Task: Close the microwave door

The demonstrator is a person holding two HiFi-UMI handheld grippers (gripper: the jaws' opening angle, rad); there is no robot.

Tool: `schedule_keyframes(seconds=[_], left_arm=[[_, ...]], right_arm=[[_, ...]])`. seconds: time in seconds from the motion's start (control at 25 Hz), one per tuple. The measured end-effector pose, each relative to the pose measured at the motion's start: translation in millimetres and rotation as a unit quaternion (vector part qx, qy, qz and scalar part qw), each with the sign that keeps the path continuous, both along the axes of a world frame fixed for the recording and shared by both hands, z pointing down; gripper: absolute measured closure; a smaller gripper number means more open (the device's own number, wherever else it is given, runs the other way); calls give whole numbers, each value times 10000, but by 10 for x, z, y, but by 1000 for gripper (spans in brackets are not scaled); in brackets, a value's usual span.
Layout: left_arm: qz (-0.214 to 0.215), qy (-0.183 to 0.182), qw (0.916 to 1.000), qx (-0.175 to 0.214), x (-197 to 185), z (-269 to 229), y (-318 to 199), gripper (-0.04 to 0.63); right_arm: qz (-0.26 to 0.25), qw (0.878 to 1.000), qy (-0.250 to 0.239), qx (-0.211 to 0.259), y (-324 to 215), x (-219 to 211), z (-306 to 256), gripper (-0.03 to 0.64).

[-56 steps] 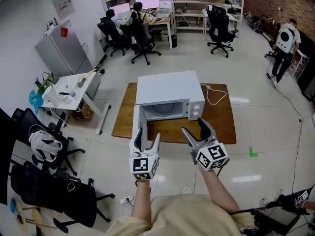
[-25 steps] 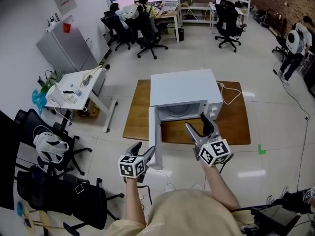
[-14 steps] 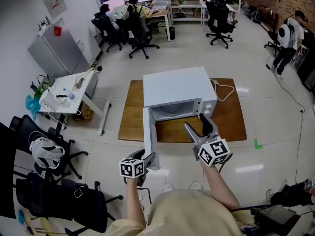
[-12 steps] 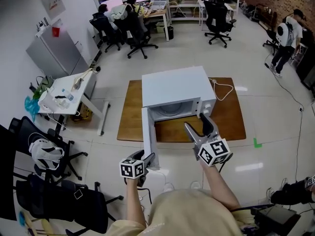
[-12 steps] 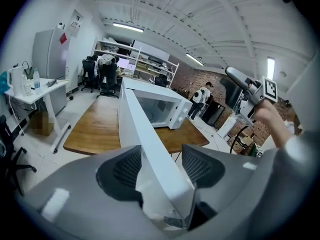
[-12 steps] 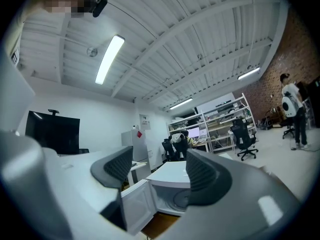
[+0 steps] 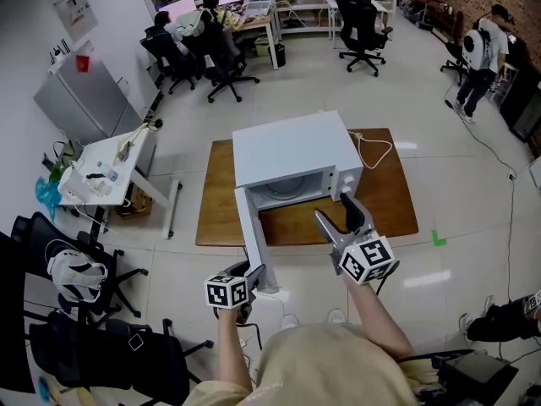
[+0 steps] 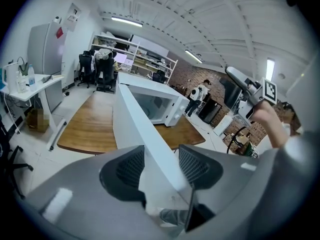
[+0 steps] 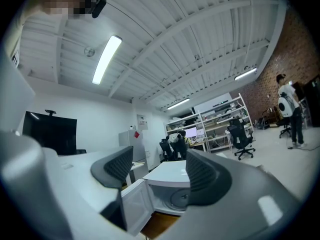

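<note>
Progress: I judge the job barely begun. The thin, flat white door [image 7: 252,231] of the white box-shaped microwave [image 7: 287,146] stands swung wide, edge-on towards me. The cavity gapes, its round turntable on show.
Done: the grip, as I read it. My left tongs [image 8: 161,165] sit astride the door's free edge, with ribbed dark pads against either face of the panel.
Left: the whole swing back to the cabinet, then a final push until the latch catches. None of that is done yet.
Left tongs: closed on the door near its outer edge, low and left of the oven front in the head view.
Right tongs: my right tongs [image 9: 152,171] are spread and empty, held up in front of the oven and touching nothing. Only the distant microwave shows through the gap.
Where it sits: the microwave rests on a low brown wooden bench [image 7: 385,201], a flat slab with visible grain lying on a pale glossy floor.
Materials: the shell looks like smooth painted sheet metal. The door is a rigid slab with a paler window, and a control strip runs down the right of the front.
Cable: a white cable [image 7: 369,152] loops loosely on the bench beside the oven's right side.
Handling: I expect the door to pivot lightly on its left hinge.
</note>
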State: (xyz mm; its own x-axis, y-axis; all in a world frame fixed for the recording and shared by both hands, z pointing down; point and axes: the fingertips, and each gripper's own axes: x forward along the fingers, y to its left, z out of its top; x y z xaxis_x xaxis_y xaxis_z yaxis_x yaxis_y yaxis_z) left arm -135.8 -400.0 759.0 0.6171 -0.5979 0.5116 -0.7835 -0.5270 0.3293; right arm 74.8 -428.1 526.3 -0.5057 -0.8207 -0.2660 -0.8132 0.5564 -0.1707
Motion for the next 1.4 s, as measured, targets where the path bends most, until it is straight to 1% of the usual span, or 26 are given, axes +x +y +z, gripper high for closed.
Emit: schedule_keyframes(seconds=[0.16,0.32,0.48,0.64,0.84,1.16,1.24,1.4], left_arm=[[91,97,9999,-43,60,-33,-6,370],[192,153,9997,-72,206,-103,-29,360],[292,230,9992,-128,337,-146,-89,354],[481,238,9985,-134,505,-179,-144,364],[517,246,9981,-237,595,-258,-266,368],[586,132,9971,-462,673,-417,-472,376],[572,144,9971,-485,743,-503,-555,379],[518,67,9968,-605,842,-504,-742,383]], right_arm=[[15,10000,27,18,2,-77,-54,296],[83,9998,167,46,-9,-79,-130,298],[94,9998,176,46,-42,-98,-187,298],[156,9997,168,32,-59,-42,-226,299],[381,9991,173,34,-74,6,-327,301],[814,9966,157,23,2,78,-482,301],[914,9957,176,22,32,119,-547,302],[1109,9936,215,34,104,181,-588,302]])
